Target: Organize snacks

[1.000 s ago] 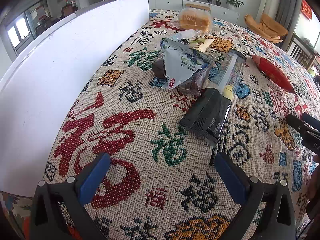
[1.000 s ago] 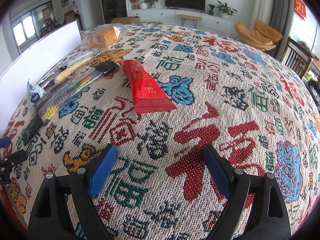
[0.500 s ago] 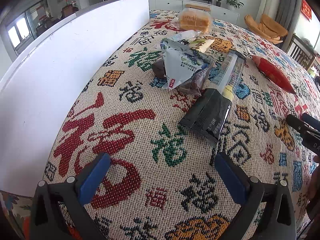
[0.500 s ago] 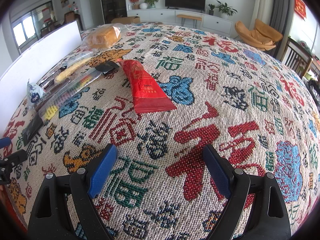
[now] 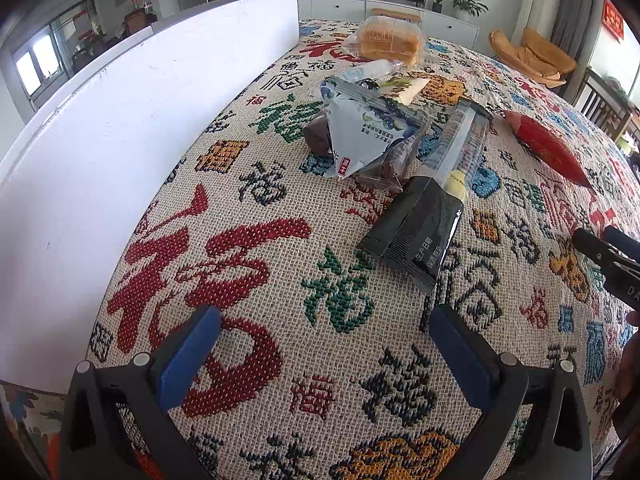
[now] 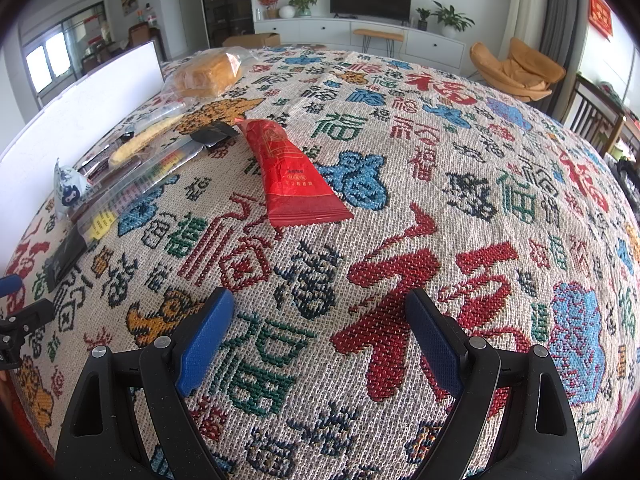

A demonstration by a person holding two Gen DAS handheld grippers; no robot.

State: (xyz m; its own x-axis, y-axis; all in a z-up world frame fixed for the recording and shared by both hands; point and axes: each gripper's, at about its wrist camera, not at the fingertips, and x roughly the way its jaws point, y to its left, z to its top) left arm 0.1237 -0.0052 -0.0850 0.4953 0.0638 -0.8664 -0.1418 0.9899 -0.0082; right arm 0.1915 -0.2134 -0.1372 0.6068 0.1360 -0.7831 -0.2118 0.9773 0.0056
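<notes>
Both claws open and empty above the patterned counter (image 6: 460, 184).

Left claw (image 5: 324, 354) spread wide, just short of the black packet (image 5: 416, 232). Right claw (image 6: 320, 336) also spread wide, near the red packet (image 6: 292, 176), not touching. Beyond the black packet: a grey-blue bag (image 5: 360, 128) on a brown snack, further a bread bag (image 5: 390, 42). White board (image 5: 120, 128) along the left of the black packet.

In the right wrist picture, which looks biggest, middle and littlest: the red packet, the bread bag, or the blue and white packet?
As they look in the right wrist view:
1. red packet, biggest, though it lies nearest the camera
2. bread bag, farther back, so its true size is unsure
3. blue and white packet, littlest, and partly hidden
</notes>
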